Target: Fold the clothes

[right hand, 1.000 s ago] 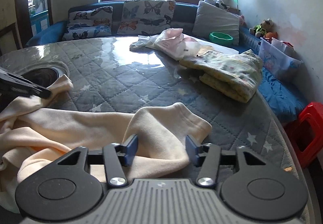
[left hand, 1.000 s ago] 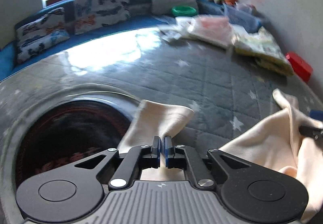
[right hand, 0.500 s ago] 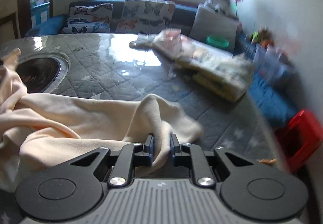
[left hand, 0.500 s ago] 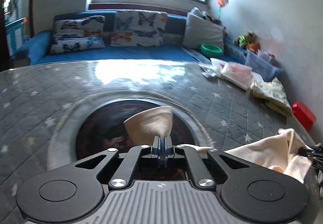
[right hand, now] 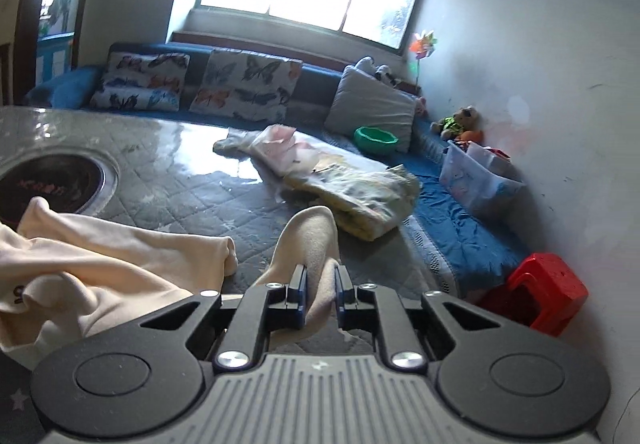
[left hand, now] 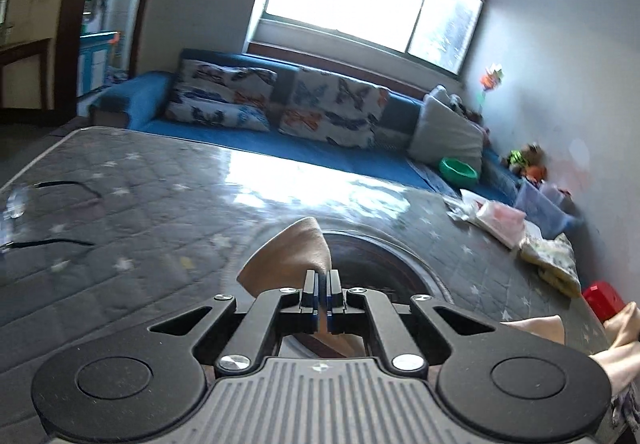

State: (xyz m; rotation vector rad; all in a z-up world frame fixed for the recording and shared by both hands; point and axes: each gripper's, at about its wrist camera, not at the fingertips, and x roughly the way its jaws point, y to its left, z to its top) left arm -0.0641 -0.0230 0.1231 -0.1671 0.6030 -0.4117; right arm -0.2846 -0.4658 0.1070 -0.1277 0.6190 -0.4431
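Observation:
A cream garment (right hand: 100, 264) lies crumpled on the grey quilted table (right hand: 180, 195). My left gripper (left hand: 321, 284) is shut on one end of the cream garment (left hand: 294, 252) and holds it lifted above the table. My right gripper (right hand: 320, 284) is shut on another end of the garment (right hand: 314, 240), which sticks up between the fingers. More of the garment shows at the right edge of the left wrist view (left hand: 616, 348).
A dark round inset (right hand: 56, 183) sits in the table. A folded patterned cloth (right hand: 360, 195) and a plastic bag (right hand: 280, 147) lie at the far right. Behind are a blue sofa (right hand: 248, 83), a green bowl (right hand: 376, 137) and a red stool (right hand: 544, 292).
Both grippers have lifted and tilted up with the garment ends in them. The right gripper closed on the garment about half a second ago.

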